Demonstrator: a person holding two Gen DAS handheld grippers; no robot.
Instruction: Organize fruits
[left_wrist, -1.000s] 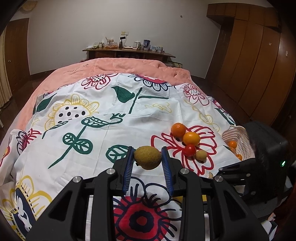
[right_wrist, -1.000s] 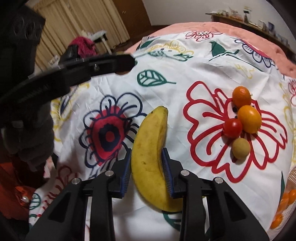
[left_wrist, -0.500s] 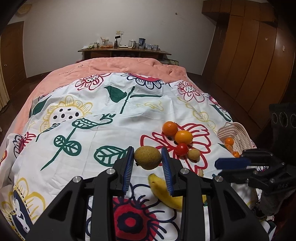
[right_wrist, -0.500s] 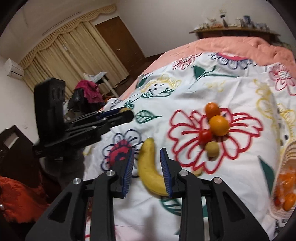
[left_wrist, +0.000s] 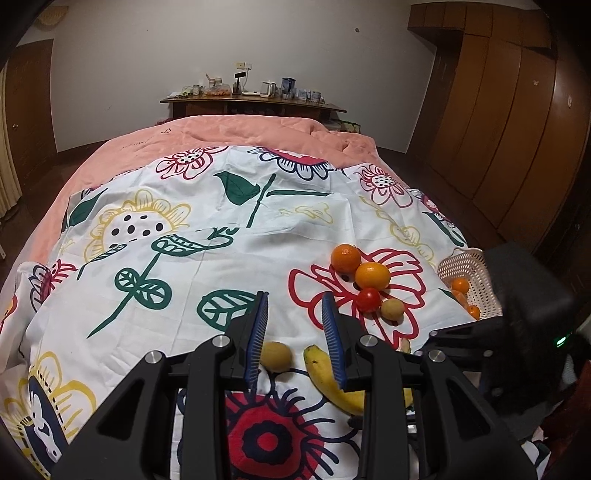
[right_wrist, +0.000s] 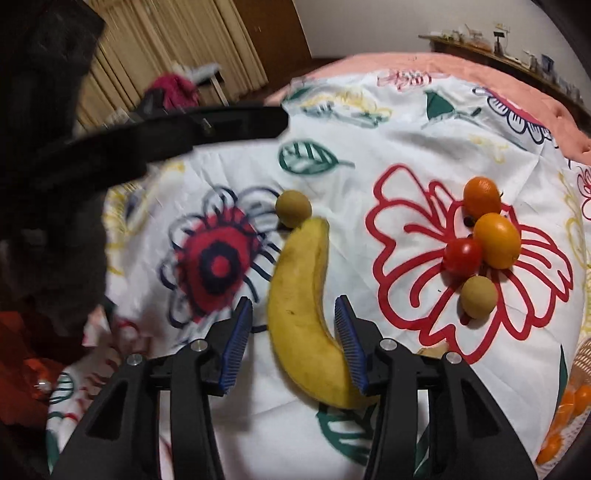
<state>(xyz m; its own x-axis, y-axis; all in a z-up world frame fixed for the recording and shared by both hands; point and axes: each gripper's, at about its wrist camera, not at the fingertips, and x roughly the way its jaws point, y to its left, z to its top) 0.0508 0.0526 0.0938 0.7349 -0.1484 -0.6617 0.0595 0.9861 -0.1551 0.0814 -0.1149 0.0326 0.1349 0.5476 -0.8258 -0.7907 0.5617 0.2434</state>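
A yellow banana (right_wrist: 303, 314) lies on the flowered sheet (right_wrist: 369, 155). My right gripper (right_wrist: 293, 345) is open, one finger on each side of the banana, not gripping. A yellow-green round fruit (right_wrist: 293, 208) rests at the banana's far tip. In the left wrist view the same fruit (left_wrist: 275, 355) lies on the sheet between my open left gripper (left_wrist: 295, 339), with the banana (left_wrist: 334, 380) beside it. A cluster of two oranges (left_wrist: 345, 258), a red tomato (left_wrist: 368, 300) and a small tan fruit (left_wrist: 392, 308) sits on a red flower print.
A white lattice basket (left_wrist: 469, 273) with small oranges stands at the bed's right edge. The left gripper's black body (right_wrist: 129, 140) crosses the upper left of the right wrist view. Pink blanket (left_wrist: 240, 136), desk and wardrobes lie beyond.
My left gripper opened and let the yellow-green fruit drop onto the sheet by the banana. My right gripper opened off the banana, lifted back, then came close around it again.
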